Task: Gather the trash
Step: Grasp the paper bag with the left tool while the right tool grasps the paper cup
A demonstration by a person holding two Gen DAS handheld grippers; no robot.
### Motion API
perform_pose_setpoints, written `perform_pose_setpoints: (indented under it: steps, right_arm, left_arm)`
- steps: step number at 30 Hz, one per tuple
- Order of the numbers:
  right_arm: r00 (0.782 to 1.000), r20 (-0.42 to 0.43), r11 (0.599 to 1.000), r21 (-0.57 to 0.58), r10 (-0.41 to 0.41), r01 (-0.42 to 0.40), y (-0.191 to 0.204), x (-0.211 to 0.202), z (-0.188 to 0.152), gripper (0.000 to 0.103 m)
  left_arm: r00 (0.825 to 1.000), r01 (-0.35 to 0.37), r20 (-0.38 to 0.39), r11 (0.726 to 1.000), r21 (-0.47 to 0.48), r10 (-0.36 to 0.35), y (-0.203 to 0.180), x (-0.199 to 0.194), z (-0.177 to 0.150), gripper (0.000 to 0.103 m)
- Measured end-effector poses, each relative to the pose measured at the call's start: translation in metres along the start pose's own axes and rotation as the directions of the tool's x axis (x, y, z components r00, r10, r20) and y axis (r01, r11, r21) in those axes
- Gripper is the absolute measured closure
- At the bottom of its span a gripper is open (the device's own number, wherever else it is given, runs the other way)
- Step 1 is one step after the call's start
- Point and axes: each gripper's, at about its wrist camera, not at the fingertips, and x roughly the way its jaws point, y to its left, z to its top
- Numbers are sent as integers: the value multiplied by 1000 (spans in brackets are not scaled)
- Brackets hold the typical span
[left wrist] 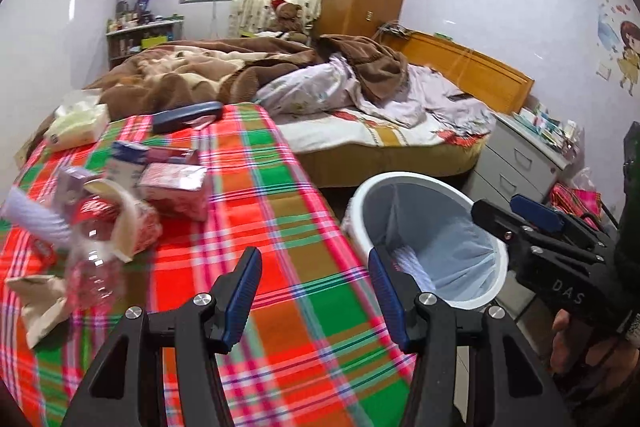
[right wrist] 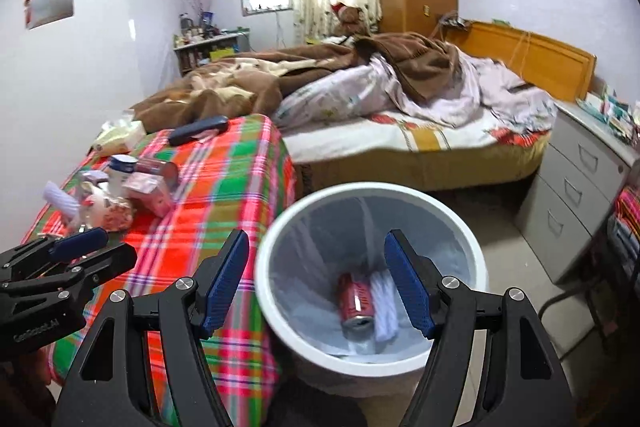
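Both the left gripper (left wrist: 314, 291) and right gripper (right wrist: 316, 281) are hanging released and empty, the right one over the bin (right wrist: 476, 259) rim with a can (right wrist: 356, 301) lying at its 6 o'clock, the tablecloth (left wrist: 256, 195) edge running beside.

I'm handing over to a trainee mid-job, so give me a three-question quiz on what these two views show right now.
1. True or false: the right tongs are shut on a can.
2. What lies in the bin beside the red can? A) a glass jar B) a white ribbed item C) a blue case
3. Fill in: the clear plastic bottle lies on the ____ cloth.

Key: 1 false, both the right and the left tongs are open and empty. 2 B. 3 plaid.
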Motion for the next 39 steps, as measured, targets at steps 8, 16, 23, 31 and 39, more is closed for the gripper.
perform_pose_setpoints:
  steps: [8, 16, 23, 31, 39]
  right_arm:
    - [999, 7, 998, -45, 53, -53, 29, 1, 0, 31]
    - [993, 4, 990, -75, 119, -118, 63, 4, 1, 31]
    - [981, -36, 976, -96, 193, -195, 92, 18, -1, 31]
    - [968, -81, 962, -122, 236, -244, 127, 36, 2, 31]
    - [955, -127, 953, -110, 267, -282, 153, 57, 9, 31]
  left_arm:
    - [997, -78, 23, 996, -51, 80, 39, -25, -11, 48]
    - [985, -162, 39, 981, -110, 167, 85, -50, -24, 48]
    - [969, -234, 33, 957, -168, 243, 133, -67, -32, 47]
    - [950, -304, 0, 928, -215, 312, 182, -73, -44, 43]
    - [944, -325, -30, 911, -255, 329, 226, -66, -46, 33]
